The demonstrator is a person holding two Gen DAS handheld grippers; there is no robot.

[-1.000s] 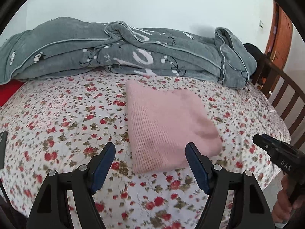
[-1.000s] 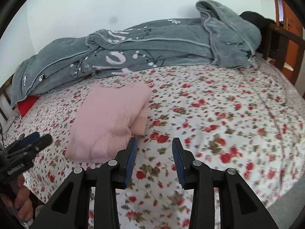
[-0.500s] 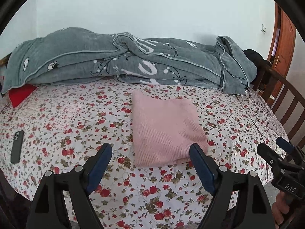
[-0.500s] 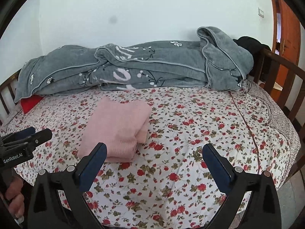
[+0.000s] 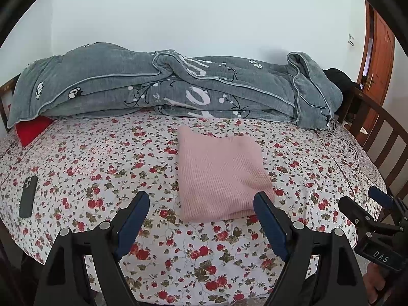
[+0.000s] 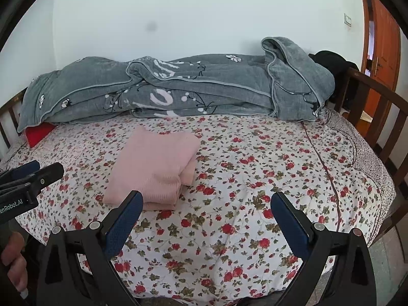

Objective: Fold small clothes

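The folded pink sweater (image 5: pixel 219 176) lies lengthwise toward the grey blanket (image 5: pixel 178 86); bare floral bed (image 6: pixel 267 178) surrounds it. Both left tongs (image 5: pixel 201 219) and right tongs (image 6: pixel 204 216) gape empty.

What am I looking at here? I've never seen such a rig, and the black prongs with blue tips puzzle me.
A person holds two hand-operated grippers, each with its own fisheye camera looking along its fingers. One picture comes from the left gripper, the other from the right gripper. Both are open and hold nothing. On the flowered bed sheet lies a folded pink garment, a grey blanket behind it, and a dark phone at the left.
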